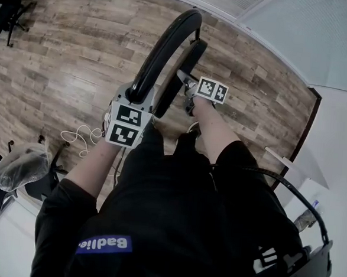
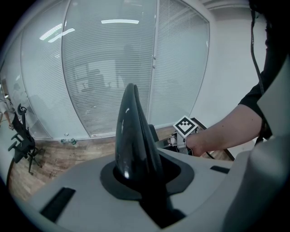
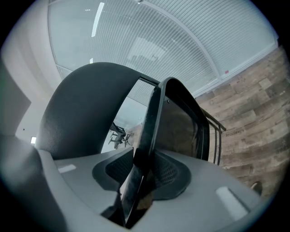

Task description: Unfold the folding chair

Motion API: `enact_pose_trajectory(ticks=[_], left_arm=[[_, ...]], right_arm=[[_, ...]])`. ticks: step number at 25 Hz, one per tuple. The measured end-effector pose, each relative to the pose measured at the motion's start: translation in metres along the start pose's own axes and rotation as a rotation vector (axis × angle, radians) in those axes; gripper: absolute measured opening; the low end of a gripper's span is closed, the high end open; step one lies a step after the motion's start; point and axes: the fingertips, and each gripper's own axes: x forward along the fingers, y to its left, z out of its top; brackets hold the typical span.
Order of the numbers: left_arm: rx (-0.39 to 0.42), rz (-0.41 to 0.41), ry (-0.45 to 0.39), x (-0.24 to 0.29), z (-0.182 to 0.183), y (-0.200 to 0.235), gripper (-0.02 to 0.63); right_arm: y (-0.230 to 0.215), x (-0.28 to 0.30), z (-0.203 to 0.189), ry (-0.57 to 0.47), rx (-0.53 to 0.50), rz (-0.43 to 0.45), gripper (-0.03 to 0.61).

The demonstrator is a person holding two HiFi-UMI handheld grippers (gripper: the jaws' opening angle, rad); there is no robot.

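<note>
Person in dark short-sleeved clothing stands over a black folding chair (image 1: 149,74), seen at the upper centre of the head view on a grey-brown wooden plank floor (image 1: 72,57). The chair's seat and back lie close together, nearly parallel. The left gripper (image 1: 130,99), at the lower left of the chair, is clamped on the curved glossy black backrest (image 1: 175,33). Its own view shows the backrest's rim wedged between both pads at centre frame. The right gripper (image 1: 189,86), just to the right, has its jaws pressed onto the thin edge of the flat dark seat panel (image 1: 179,70). That edge runs up the middle of the right gripper view, with the backrest looming at the left. A loose white cable (image 1: 79,135) lies on the floor at the left of the head view, near a plastic-wrapped office chair (image 1: 18,162) at lower left. A glass wall with white blinds (image 2: 108,68) fills the background of the left gripper view.
</note>
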Motion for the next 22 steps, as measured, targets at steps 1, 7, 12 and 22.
enact_pose_trajectory(ticks=[1, 7, 12, 22], left_arm=[[-0.002, -0.001, 0.001, 0.0, 0.0, -0.001, 0.084], [-0.006, -0.01, 0.002, 0.001, 0.001, -0.01, 0.084], [0.004, -0.022, -0.002, 0.003, 0.004, -0.029, 0.085], [-0.032, -0.059, -0.005, 0.008, -0.003, -0.033, 0.086]], right_arm=[[-0.001, -0.002, 0.0, -0.001, 0.001, 0.004, 0.117], [-0.011, -0.022, 0.0, -0.014, 0.011, 0.006, 0.12], [-0.025, -0.046, 0.0, -0.035, 0.028, -0.008, 0.124], [-0.055, -0.082, -0.003, -0.123, 0.051, -0.013, 0.137]])
